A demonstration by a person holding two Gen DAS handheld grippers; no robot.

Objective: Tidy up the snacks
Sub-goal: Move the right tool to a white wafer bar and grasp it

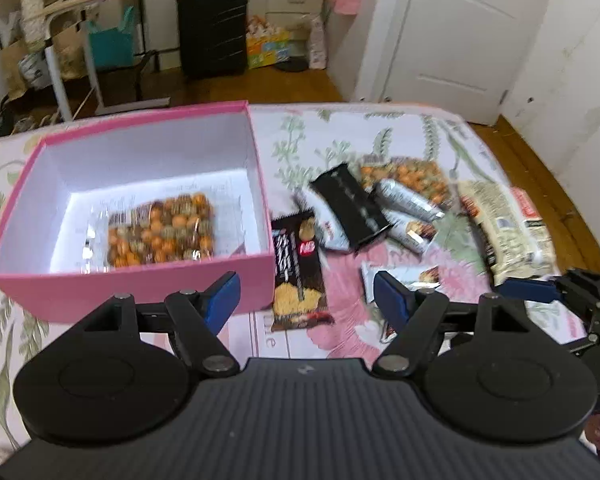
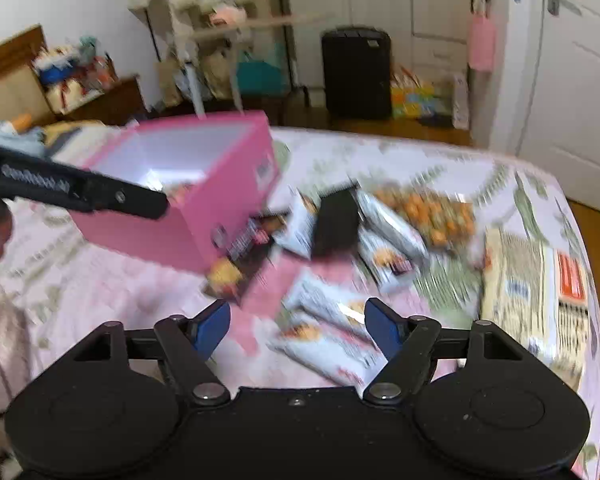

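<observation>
Pink box (image 1: 132, 280) sits on the bed (image 1: 400, 128), toward its left edge, open-topped. One clear pack of orange snacks (image 1: 160, 232) lies on the box floor. Loose packets lie right of the box, toward the bed's right edge: dark packet (image 1: 296, 272) touching the box wall, black pouch (image 1: 350, 204), silver packets (image 1: 408, 200), second orange-snack pack (image 1: 416, 178), cream bag (image 1: 504, 228). Left tongs (image 1: 306, 300) spread, nothing between them, above the dark packet. Right tongs (image 2: 298, 328) spread, empty, over white packets (image 2: 332, 332); that view is blurred.
</observation>
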